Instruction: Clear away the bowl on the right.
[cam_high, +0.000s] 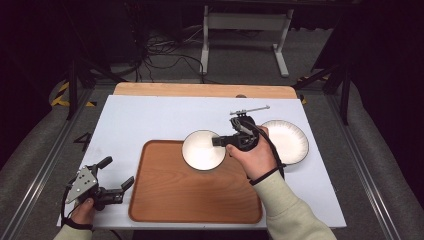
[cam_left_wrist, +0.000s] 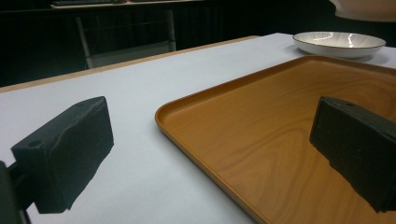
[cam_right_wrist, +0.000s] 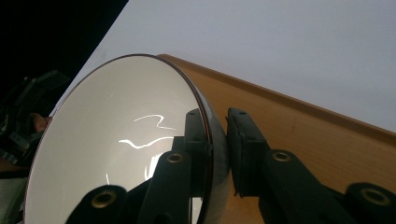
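My right gripper (cam_high: 218, 141) has its jaws closed on the rim of a white bowl (cam_high: 202, 150), one jaw inside and one outside. I hold the bowl over the far edge of the wooden tray (cam_high: 190, 200); I cannot tell if it touches the tray. A second bowl (cam_high: 290, 140) stands on the table (cam_high: 150, 120), just right of my hand. My left gripper (cam_high: 120, 175) rests beside the tray's left edge, jaws wide open and holding nothing.
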